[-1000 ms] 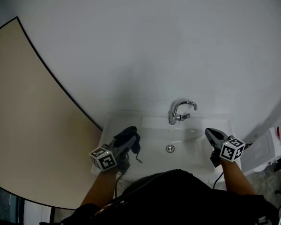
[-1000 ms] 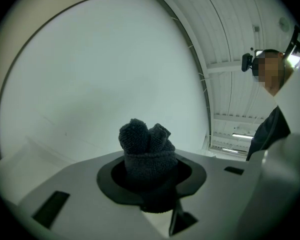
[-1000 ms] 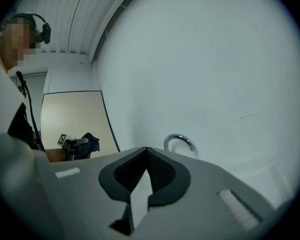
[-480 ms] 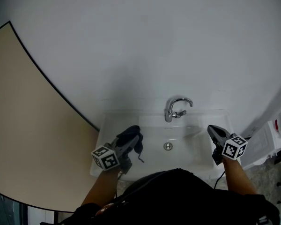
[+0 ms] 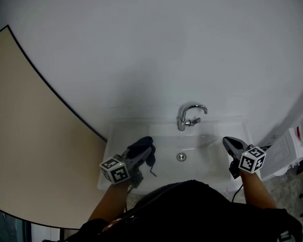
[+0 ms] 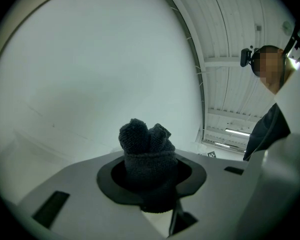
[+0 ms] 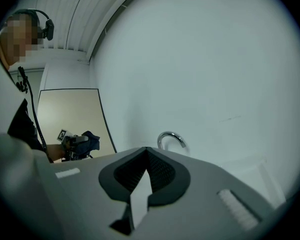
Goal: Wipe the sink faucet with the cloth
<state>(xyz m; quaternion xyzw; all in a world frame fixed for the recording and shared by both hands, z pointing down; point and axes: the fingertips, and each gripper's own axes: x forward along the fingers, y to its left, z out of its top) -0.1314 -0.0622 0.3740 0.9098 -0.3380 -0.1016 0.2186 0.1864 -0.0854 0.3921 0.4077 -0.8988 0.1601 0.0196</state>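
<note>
Sink (image 5: 212, 161), one: white, rectangular, set against a plain white wall (image 5: 166, 49), with one round drain (image 5: 181, 157) in the middle of the basin. Faucet (image 5: 192, 116), one: chrome, arched spout, with a short lever on its right side, standing at the centre of the sink's far edge; in the right gripper view it (image 7: 171, 138) shows just past the tongs' tips. Cloth (image 5: 144, 147), one: dark grey-blue knit, bunched. It hangs over the near-left part of the sink, pinched in the left tongs (image 5: 137, 154), with a loose end trailing toward the basin. It lies left of and nearer than the faucet, well apart from it and touching no part of it. In the left gripper view, the wad of cloth (image 6: 147, 144) fills the gap of the left tongs (image 6: 150, 181) and bulges out past the tips. Tongs, two. The right tongs (image 5: 229, 145) are over the near-right part of the sink, far from the cloth; the right gripper view shows the right tongs (image 7: 146, 171) pressed together with nothing between them. Marker cubes, two: one on the left tongs (image 5: 114, 169), one on the right (image 5: 251, 160). Beige panel (image 5: 30, 135), one, black-edged, left of the sink.
</note>
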